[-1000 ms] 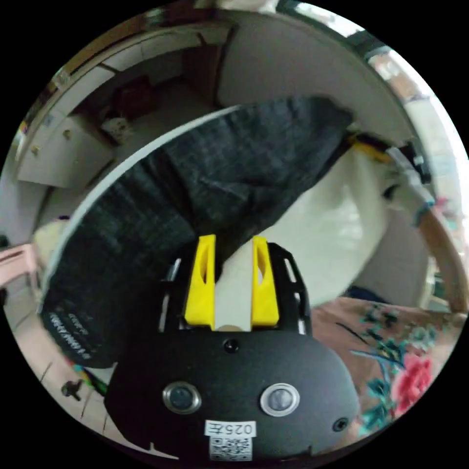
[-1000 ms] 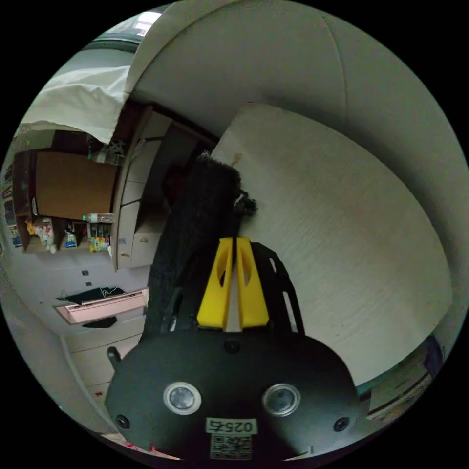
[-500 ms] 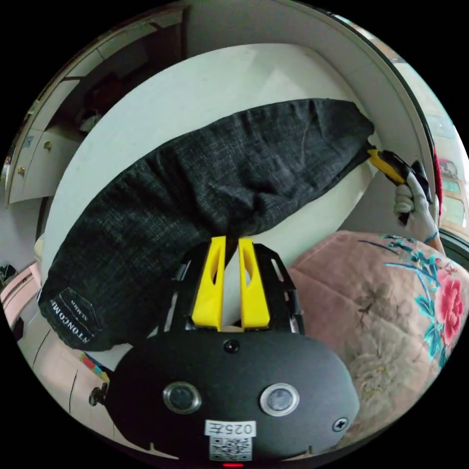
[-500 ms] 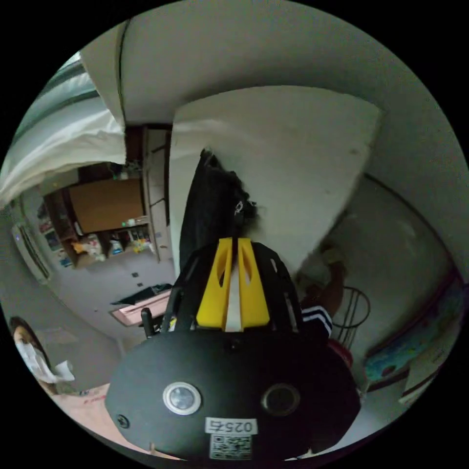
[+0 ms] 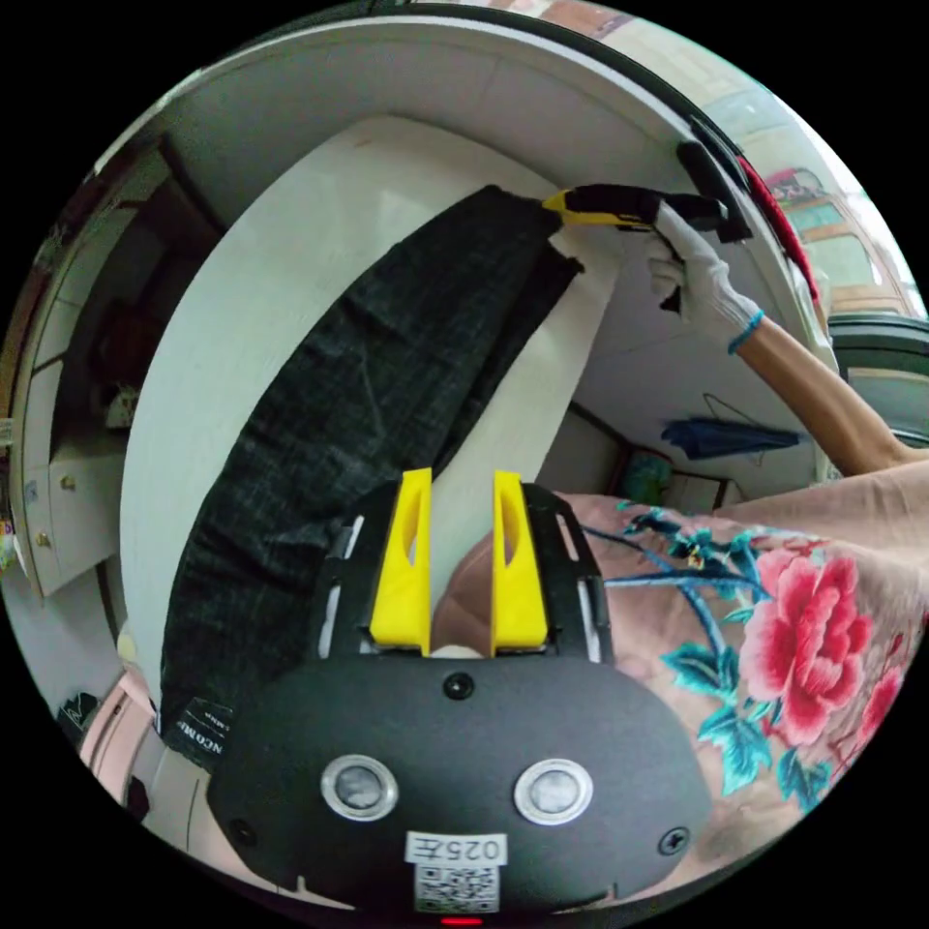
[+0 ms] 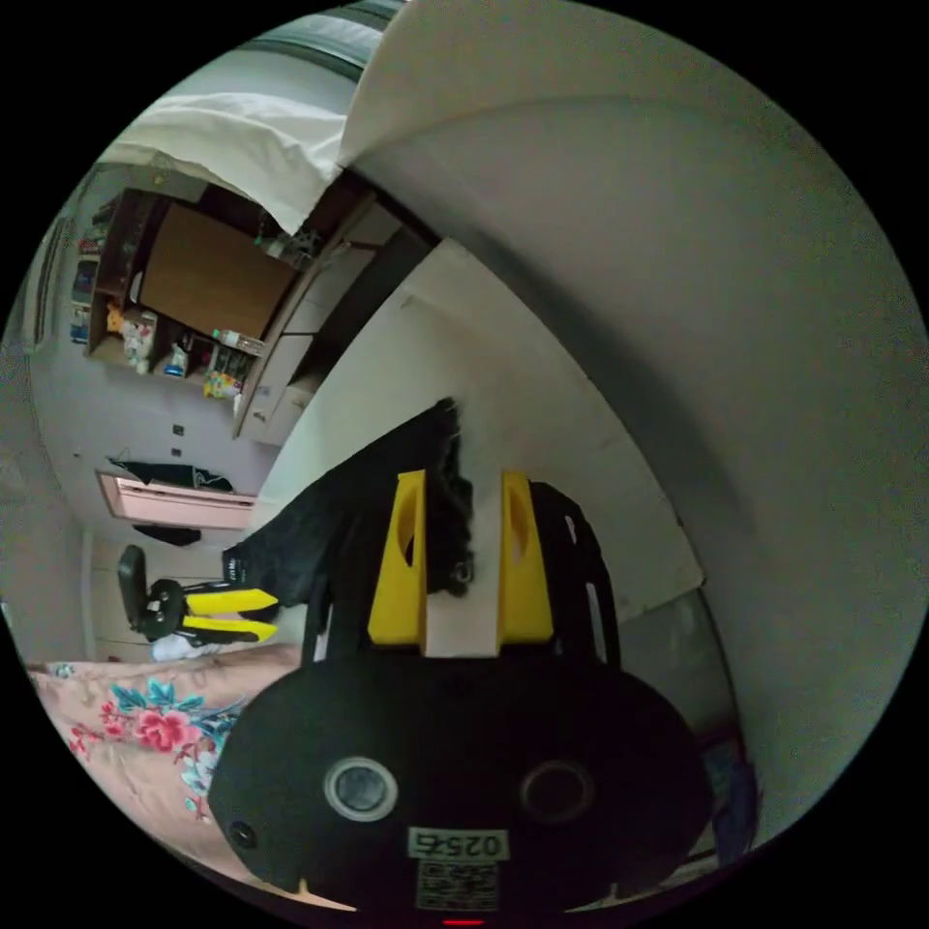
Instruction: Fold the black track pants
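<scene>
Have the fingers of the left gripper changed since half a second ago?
Yes. The left gripper now has its fingers spread apart and off the pants, which lie beside them on the white board; before, they pinched the cloth.

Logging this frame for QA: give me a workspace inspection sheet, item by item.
Surface: white table, pants laid on it.
Job's things: black track pants, long folded strip, label patch at one end.
Clutter: nothing seen on the table.
Grippers: left gripper open, off the cloth; right gripper open, pants edge between its jaws, also visible at the far pants end.
Cables: nothing seen.
Surroundings: floral quilt, cabinets, shelves.
</scene>
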Motion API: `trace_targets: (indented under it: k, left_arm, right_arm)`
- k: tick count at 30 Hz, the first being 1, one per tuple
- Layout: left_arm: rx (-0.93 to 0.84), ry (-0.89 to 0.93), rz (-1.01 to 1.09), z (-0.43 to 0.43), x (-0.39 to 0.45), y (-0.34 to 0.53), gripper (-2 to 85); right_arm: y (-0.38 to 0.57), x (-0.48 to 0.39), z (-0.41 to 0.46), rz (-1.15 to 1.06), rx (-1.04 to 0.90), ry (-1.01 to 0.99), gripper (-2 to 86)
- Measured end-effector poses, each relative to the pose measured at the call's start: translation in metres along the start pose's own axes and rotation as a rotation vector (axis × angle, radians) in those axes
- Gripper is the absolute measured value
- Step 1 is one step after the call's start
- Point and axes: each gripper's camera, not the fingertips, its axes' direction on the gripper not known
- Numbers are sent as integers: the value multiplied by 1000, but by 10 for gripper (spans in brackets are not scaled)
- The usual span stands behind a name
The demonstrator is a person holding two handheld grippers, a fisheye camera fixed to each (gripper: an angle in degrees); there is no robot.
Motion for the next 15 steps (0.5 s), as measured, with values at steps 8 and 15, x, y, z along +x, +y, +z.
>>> trace_targets:
  k: [8,15]
  left_arm:
    - [61,-141,4,30,-17,-28,98]
    - [136,-537,185,54,7,-40,86]
  right_arm:
    - [3,-10,-16,-12,-81,-231,4]
    - [-8,-49,-78,54,-127,-360,-6]
